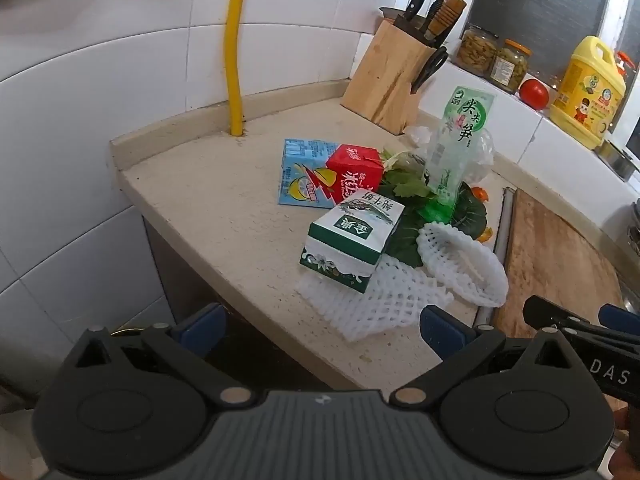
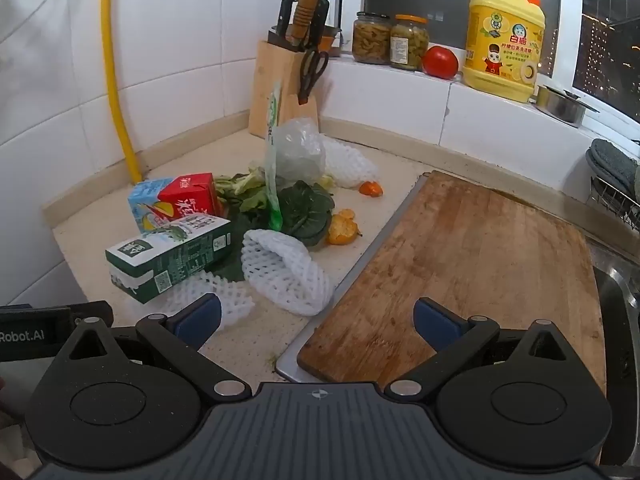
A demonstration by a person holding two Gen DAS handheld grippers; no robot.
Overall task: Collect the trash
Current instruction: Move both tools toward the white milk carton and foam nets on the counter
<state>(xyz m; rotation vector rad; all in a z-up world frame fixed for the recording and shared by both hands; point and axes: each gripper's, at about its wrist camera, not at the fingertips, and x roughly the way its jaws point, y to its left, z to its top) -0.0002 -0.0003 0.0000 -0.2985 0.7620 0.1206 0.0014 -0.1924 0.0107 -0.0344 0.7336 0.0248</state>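
Left wrist view, both tongs [image 1: 320, 328] spread, glossy carton [image 1: 352, 240], possibly foam netting [image 1: 376, 304].

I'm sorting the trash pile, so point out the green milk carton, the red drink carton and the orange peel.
green milk carton [image 2: 172, 258], right wrist view, long side panel.
red drink carton [image 1: 354, 174], left wrist view, front face.
orange peel [image 2: 343, 228], right wrist view, middle of the larger piece.
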